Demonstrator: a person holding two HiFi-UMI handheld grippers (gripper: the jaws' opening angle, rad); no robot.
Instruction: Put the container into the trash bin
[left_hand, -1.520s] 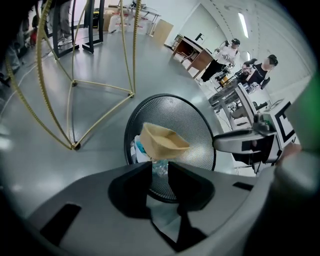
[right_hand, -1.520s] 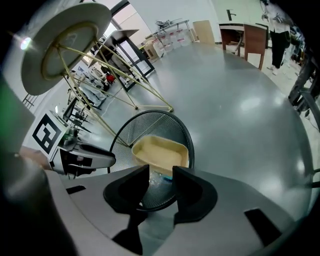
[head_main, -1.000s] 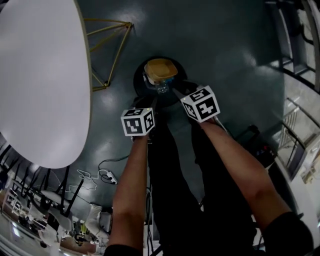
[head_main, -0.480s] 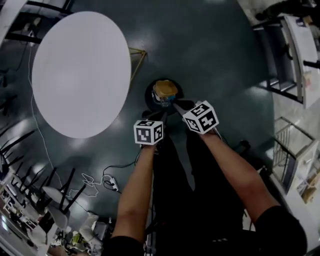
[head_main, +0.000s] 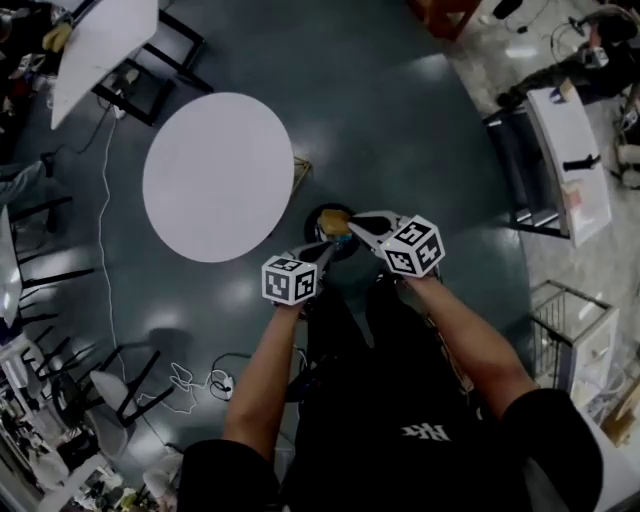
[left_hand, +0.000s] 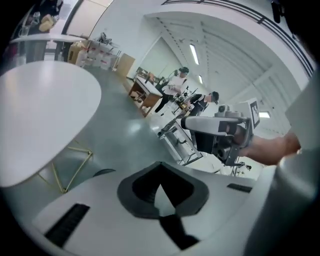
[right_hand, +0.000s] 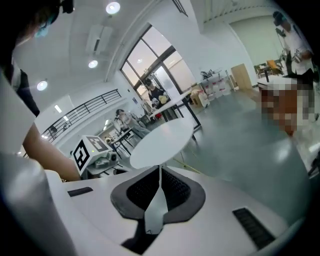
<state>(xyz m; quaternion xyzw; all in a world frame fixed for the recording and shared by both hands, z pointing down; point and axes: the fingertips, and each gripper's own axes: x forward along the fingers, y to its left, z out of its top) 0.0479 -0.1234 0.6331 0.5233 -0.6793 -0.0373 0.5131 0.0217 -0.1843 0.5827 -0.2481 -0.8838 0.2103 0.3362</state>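
A tan container (head_main: 336, 222) lies in the mouth of the round black trash bin (head_main: 322, 213) on the dark floor, far below me. Both grippers hang high above it, apart from it. My left gripper (head_main: 324, 249) (left_hand: 160, 164) has its jaw tips together with nothing between them. The jaws of my right gripper (head_main: 359, 221) (right_hand: 160, 168) are closing, all but touching, and hold nothing. The right gripper's body (left_hand: 220, 132) shows in the left gripper view, and the left gripper's marker cube (right_hand: 89, 148) shows in the right gripper view.
A round white table (head_main: 218, 175) on yellow wire legs (head_main: 301, 166) stands left of the bin. Cables (head_main: 205, 372) and chairs (head_main: 120, 390) lie at lower left. A desk (head_main: 566, 160) and a wire rack (head_main: 572, 322) stand at right. People work far off.
Both grippers have risen well away from the bin. The bin, the container in it and the table now look much smaller and farther below.
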